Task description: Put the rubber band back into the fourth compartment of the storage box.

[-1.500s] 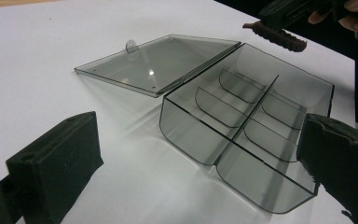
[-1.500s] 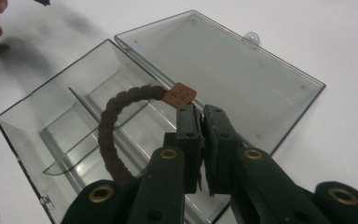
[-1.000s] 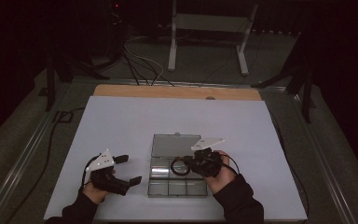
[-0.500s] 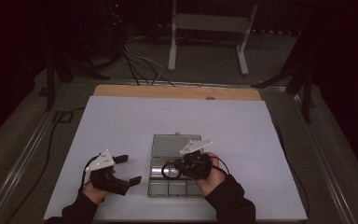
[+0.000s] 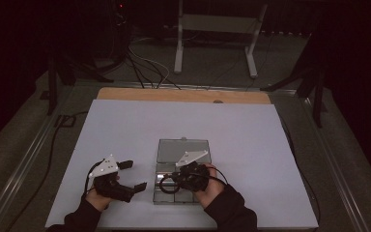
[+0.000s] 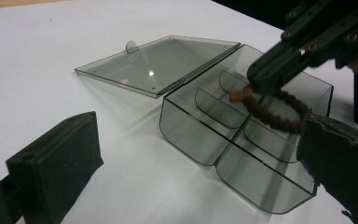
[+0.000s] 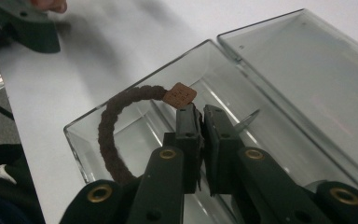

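The right gripper point(image 7: 200, 109) has its jaws pinched on the band point(image 7: 109, 140), which hangs from their tips over the box point(image 7: 81, 140). Next: lower into a compartment and release. The left gripper point(image 5: 128, 175) waits beside the box, jaws wide and empty.

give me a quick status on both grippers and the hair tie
Right gripper shut on brown hair tie, over the open clear box. Left gripper open, beside box. Nothing in the way.
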`<act>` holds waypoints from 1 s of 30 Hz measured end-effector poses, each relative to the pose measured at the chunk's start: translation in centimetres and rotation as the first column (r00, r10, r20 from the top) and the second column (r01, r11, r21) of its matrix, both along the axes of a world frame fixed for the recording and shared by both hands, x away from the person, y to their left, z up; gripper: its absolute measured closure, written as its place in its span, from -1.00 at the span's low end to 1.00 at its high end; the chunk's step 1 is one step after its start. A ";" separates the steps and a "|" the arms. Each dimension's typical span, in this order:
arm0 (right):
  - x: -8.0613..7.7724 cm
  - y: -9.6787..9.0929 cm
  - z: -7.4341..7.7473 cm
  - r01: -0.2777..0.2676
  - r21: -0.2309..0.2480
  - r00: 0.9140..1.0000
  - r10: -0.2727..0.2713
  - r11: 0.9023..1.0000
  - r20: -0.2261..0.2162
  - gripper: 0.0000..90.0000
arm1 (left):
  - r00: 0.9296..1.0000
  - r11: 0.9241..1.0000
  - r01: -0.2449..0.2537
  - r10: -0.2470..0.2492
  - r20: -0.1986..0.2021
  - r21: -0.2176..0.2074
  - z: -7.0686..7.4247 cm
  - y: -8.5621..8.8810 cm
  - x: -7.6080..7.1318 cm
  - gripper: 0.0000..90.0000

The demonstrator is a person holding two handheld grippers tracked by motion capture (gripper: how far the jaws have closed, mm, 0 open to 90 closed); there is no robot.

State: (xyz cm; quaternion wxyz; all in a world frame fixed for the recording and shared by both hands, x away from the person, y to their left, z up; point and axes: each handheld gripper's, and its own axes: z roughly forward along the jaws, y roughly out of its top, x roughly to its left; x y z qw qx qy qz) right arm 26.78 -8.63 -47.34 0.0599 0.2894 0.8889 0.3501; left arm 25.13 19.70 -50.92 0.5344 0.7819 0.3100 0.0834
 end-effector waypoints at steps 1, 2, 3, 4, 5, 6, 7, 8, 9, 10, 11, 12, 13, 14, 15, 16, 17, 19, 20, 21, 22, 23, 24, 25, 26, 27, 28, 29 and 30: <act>-0.1 0.1 -0.1 -0.006 -0.005 1.000 0.006 1.000 -0.001 0.88 | 1.000 1.000 0.000 0.000 0.000 -0.001 0.0 0.0 0.0 -0.98; -0.1 0.2 -0.3 -0.009 -0.008 1.000 0.009 1.000 -0.005 0.88 | 1.000 1.000 0.000 0.000 0.000 -0.001 0.0 0.0 0.0 -0.98; -0.2 0.3 -0.4 -0.011 -0.011 1.000 0.011 1.000 -0.006 0.88 | 1.000 1.000 0.001 -0.001 0.000 0.000 0.0 0.0 0.0 -0.98; -0.2 0.5 -0.6 -0.013 -0.015 1.000 0.013 1.000 -0.011 0.87 | 1.000 1.000 0.001 -0.001 0.000 0.001 0.0 0.0 0.0 -0.98; -0.3 0.6 -0.7 -0.018 -0.017 1.000 0.018 1.000 -0.016 0.87 | 1.000 1.000 0.002 -0.002 0.000 0.001 0.0 0.0 0.0 -0.98; -0.3 0.7 -0.8 -0.018 -0.018 1.000 0.018 1.000 -0.018 0.87 | 1.000 1.000 0.001 -0.001 0.000 0.001 0.0 0.0 0.0 -0.98; -0.3 0.8 -0.9 -0.022 -0.023 1.000 0.022 0.999 -0.017 0.87 | 1.000 1.000 0.002 -0.002 0.001 0.002 0.0 0.0 0.0 -0.98; -0.4 0.9 -0.9 -0.025 -0.025 1.000 0.024 0.999 -0.018 0.87 | 1.000 1.000 0.002 -0.002 0.000 0.002 0.0 0.0 0.0 -0.98; -0.5 0.9 -1.0 -0.028 -0.029 0.999 0.027 0.999 -0.018 0.87 | 1.000 1.000 0.002 -0.002 0.000 0.001 0.0 0.0 0.0 -0.98; -0.5 1.0 -1.0 -0.029 -0.032 0.999 0.029 0.999 -0.017 0.87 | 1.000 1.000 0.001 -0.001 0.000 0.001 0.0 0.0 0.0 -0.98; -0.5 1.1 -1.1 -0.031 -0.037 0.999 0.031 0.999 -0.015 0.87 | 1.000 1.000 0.001 -0.001 0.000 0.002 0.0 0.0 0.0 -0.98; -0.5 1.1 -1.2 -0.034 -0.040 0.999 0.034 0.999 -0.014 0.86 | 1.000 1.000 0.001 -0.001 0.000 0.002 0.0 0.0 0.0 -0.98; -0.6 1.2 -1.2 -0.034 -0.044 0.999 0.034 0.998 -0.014 0.86 | 1.000 1.000 0.001 -0.001 -0.001 0.003 0.0 0.0 0.0 -0.98; -0.6 1.2 -1.3 -0.036 -0.048 0.999 0.035 0.998 -0.013 0.86 | 1.000 1.000 0.001 -0.001 -0.001 0.005 0.0 0.0 0.0 -0.98; -0.6 1.2 -1.3 -0.038 -0.048 0.999 0.037 0.998 -0.014 0.85 | 1.000 1.000 0.003 -0.003 -0.002 0.005 0.0 0.0 0.0 -0.98; -0.6 1.3 -1.4 -0.039 -0.051 0.999 0.038 0.998 -0.016 0.85 | 1.000 1.000 0.003 -0.003 -0.002 0.005 0.0 0.0 0.0 -0.98; -0.6 1.3 -1.4 -0.041 -0.057 0.999 0.040 0.998 -0.014 0.84 | 1.000 1.000 0.003 -0.003 -0.001 0.005 0.0 0.0 0.0 -0.98; -0.6 1.4 -1.5 -0.044 -0.055 0.999 0.043 0.998 -0.018 0.79 | 1.000 1.000 0.002 -0.002 0.000 0.003 0.0 0.0 0.0 -0.98; -0.6 1.4 -1.5 -0.045 -0.053 0.999 0.044 0.998 -0.018 0.76 | 1.000 1.000 0.002 -0.002 0.000 0.003 0.0 0.0 0.0 -0.98; -0.6 1.4 -1.5 -0.045 -0.049 0.999 0.044 0.998 -0.019 0.74 | 1.000 1.000 0.001 -0.001 0.001 0.003 0.0 0.0 0.0 -0.98; -0.6 1.4 -1.5 -0.046 -0.042 0.999 0.045 0.998 -0.022 0.71 | 1.000 1.000 0.001 -0.001 0.000 0.003 0.0 0.0 0.0 -0.98; -0.6 1.4 -1.5 -0.045 -0.036 0.999 0.044 0.998 -0.029 0.70 | 1.000 1.000 0.001 -0.001 0.000 0.003 0.0 0.0 0.0 -0.98; -0.6 1.4 -1.5 -0.049 -0.028 0.998 0.048 0.998 -0.037 0.71 | 1.000 1.000 0.001 -0.001 -0.001 0.004 0.0 0.0 0.0 -0.98; -0.6 1.4 -1.5 -0.052 -0.024 0.998 0.051 0.998 -0.040 0.73 | 1.000 1.000 0.001 -0.001 -0.001 0.002 0.0 0.0 0.0 -0.98; -0.6 1.4 -1.5 -0.056 -0.025 0.998 0.055 0.998 -0.043 0.82 | 1.000 1.000 0.001 -0.001 -0.002 0.003 0.0 0.0 0.0 -0.98; -0.7 1.5 -1.5 -0.058 -0.029 0.997 0.057 0.998 -0.044 0.82 | 1.000 1.000 0.000 0.000 0.000 0.003 0.0 0.0 0.0 -0.98; -0.8 1.5 -1.5 -0.063 -0.033 0.997 0.061 0.998 -0.041 0.82 | 1.000 1.000 0.000 0.000 0.000 0.003 0.0 0.0 0.0 -0.98; -0.8 1.6 -1.5 -0.064 -0.033 0.997 0.063 0.997 -0.042 0.83 | 1.000 1.000 0.000 0.000 -0.001 0.002 0.0 0.0 0.0 -0.98; -0.8 1.7 -1.5 -0.066 -0.035 0.997 0.065 0.997 -0.043 0.83 | 1.000 1.000 0.000 0.000 0.000 0.003 0.0 0.0 0.0 -0.98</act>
